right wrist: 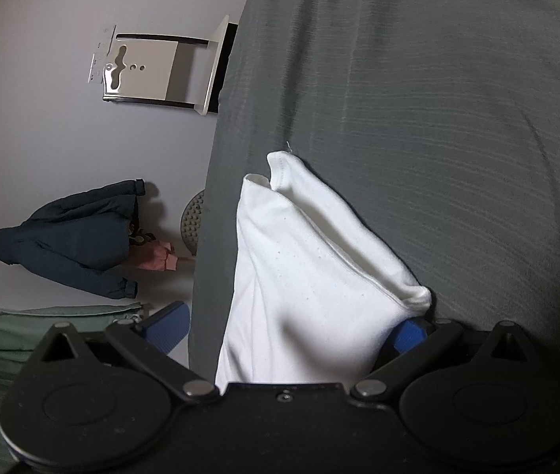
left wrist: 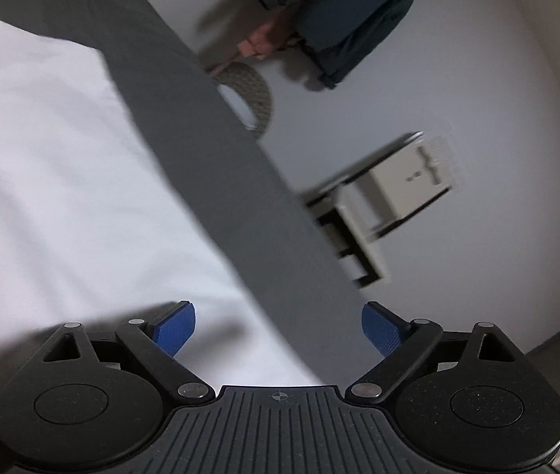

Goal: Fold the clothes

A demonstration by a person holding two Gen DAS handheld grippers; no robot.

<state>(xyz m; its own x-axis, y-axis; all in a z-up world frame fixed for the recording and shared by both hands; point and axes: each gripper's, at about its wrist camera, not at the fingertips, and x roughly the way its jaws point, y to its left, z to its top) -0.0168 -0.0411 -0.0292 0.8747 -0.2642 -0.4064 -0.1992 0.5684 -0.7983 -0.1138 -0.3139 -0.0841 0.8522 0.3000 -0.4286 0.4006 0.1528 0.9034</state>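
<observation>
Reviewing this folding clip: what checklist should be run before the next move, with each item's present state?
1. Left gripper open: ok.
2. Right gripper open, white garment between its fingers: ok.
3. Garment actually pinched: not ok, the jaws stand wide.
4. Garment on the grey cover: ok.
5. Garment lying flat: not ok, bunched in the right wrist view.
6. Left wrist view sharp: not ok, blurred.
</observation>
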